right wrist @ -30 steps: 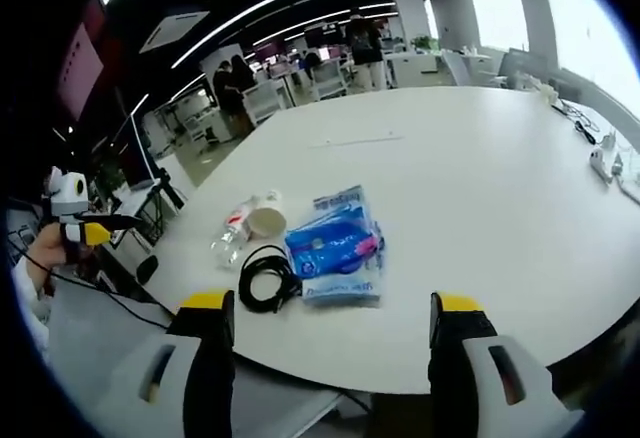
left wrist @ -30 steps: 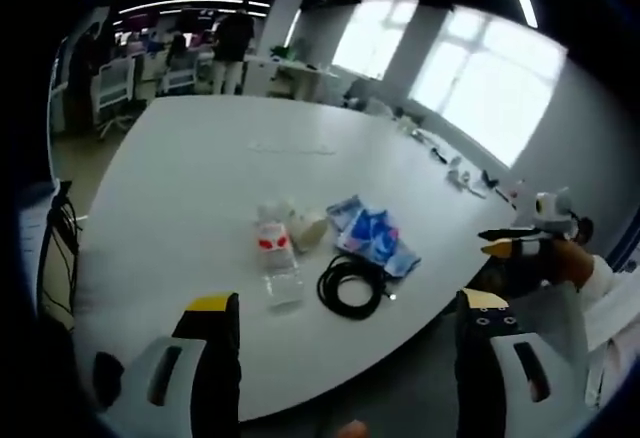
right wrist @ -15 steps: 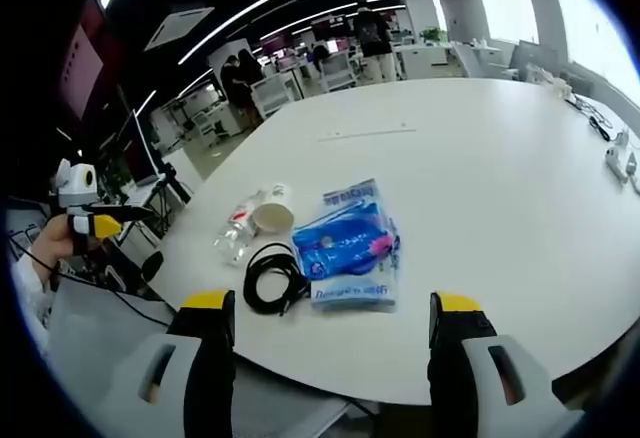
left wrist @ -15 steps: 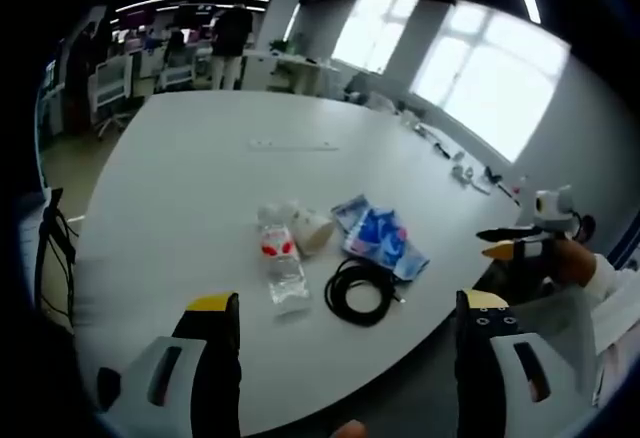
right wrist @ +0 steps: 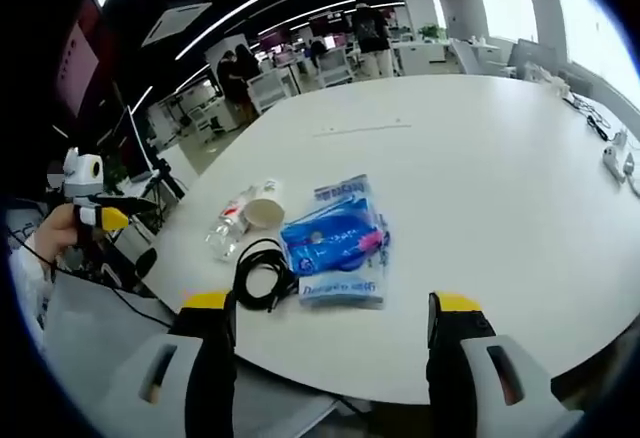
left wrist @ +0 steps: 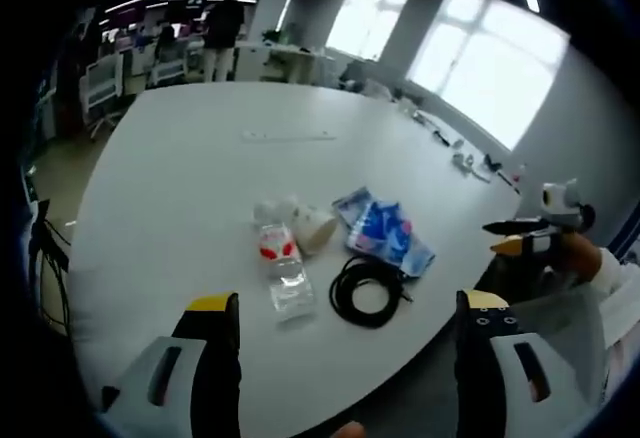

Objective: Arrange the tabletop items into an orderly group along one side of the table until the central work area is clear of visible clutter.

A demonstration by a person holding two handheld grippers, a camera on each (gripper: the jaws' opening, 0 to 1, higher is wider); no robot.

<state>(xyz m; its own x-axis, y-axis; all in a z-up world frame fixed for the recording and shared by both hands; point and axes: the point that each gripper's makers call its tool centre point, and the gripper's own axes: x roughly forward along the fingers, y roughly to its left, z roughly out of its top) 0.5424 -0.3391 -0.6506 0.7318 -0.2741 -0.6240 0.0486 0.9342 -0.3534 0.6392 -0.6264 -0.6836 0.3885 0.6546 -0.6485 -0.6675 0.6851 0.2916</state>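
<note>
Clutter — bottle (left wrist: 279, 263), paper cup (left wrist: 312, 226), blue packet (right wrist: 337, 240) and coiled cable (left wrist: 368, 291) — is seen bunched at lower centre of the tabletop (right wrist: 480, 158), untouched, both grippers' fingers (left wrist: 214, 304) apart, empty; arranging is judged barely begun.

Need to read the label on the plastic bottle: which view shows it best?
The left gripper view: the plastic bottle lies side-on, its red label facing the camera. In the right gripper view the bottle is smaller, partly behind the paper cup, with little of the label showing.
</note>
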